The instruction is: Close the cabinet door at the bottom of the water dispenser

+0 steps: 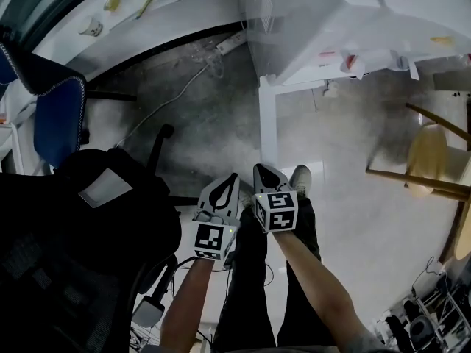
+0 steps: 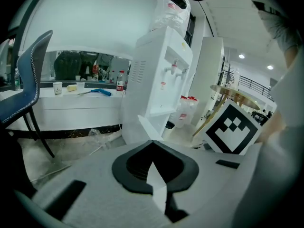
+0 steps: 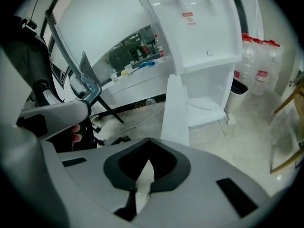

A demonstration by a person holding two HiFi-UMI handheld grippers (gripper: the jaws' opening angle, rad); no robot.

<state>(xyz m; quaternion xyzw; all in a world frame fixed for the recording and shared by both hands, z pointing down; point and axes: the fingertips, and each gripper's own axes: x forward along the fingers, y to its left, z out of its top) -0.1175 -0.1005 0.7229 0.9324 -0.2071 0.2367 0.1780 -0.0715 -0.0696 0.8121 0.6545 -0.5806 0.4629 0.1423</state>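
Note:
The white water dispenser (image 1: 346,20) stands ahead of me, with a water bottle on top (image 2: 172,11). Its bottom cabinet (image 3: 209,94) is open and shows an empty white shelf. The cabinet door (image 3: 175,110) swings out toward me, and I see it edge-on as a white panel (image 1: 267,120) and a sloping panel (image 2: 149,129). My left gripper (image 1: 229,181) and right gripper (image 1: 263,172) hang side by side, short of the door. Both are shut with nothing between the jaws. The jaw tips meet in each gripper view: left gripper (image 2: 152,144), right gripper (image 3: 148,141).
A black office chair (image 1: 81,234) crowds my left, with a blue chair (image 1: 55,116) behind it. A wooden chair (image 1: 434,160) stands to the right. A power strip and cable (image 1: 229,43) lie by the white counter (image 1: 147,13). Water jugs (image 3: 259,65) and a small bin (image 3: 235,96) sit right of the dispenser.

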